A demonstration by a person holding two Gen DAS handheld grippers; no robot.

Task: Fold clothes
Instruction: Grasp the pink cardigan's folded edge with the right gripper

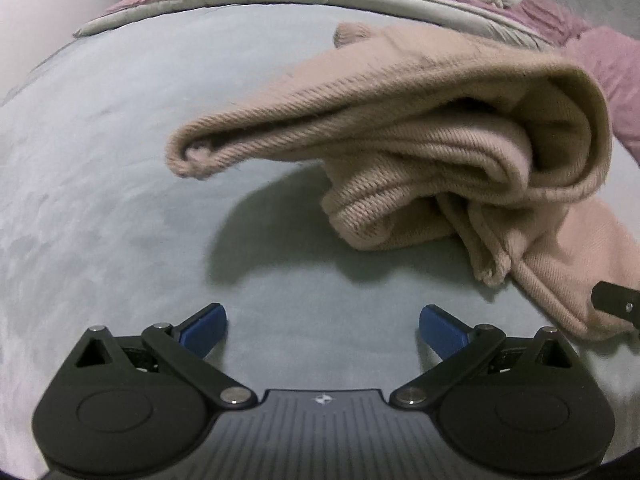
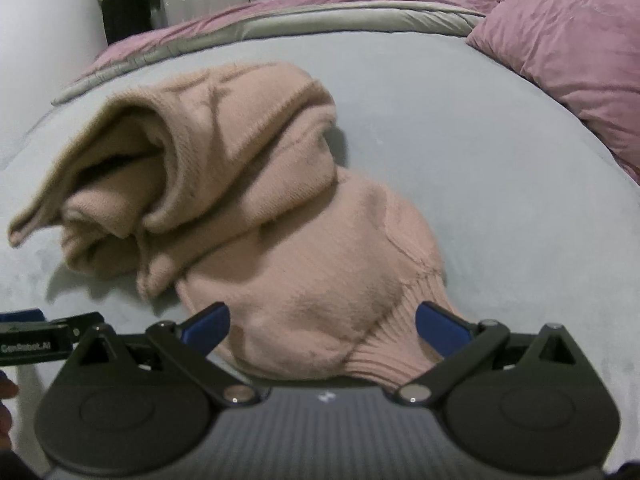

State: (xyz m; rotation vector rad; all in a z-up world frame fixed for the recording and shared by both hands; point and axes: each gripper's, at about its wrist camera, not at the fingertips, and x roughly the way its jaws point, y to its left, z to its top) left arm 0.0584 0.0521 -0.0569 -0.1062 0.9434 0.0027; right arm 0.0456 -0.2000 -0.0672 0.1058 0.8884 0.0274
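- Lying bunched on the pale grey-blue bed cover point(image 1: 120, 168), the pink ribbed-knit sweater point(image 1: 440, 152) sits as a loose roll rather than a flat fold; one limp end droops toward the left side in the left wrist view, so it probably needs spreading before any fold will hold.
- The left tongs point(image 1: 323, 322) have their blue pads apart and hold nothing, hovering over bare cover just short of the sweater's lower roll.
- The right tongs point(image 2: 322, 320) are likewise spread and empty, straddling the ribbed hem at the sweater's near end, which looks like a sensible edge to grip.
- Around it: a mauve pillow point(image 2: 568, 48) to the right and a mauve-and-grey quilt point(image 2: 280, 20) along the far edge, both well apart from the sweater.
- Nothing lies between either tongs and the garment.
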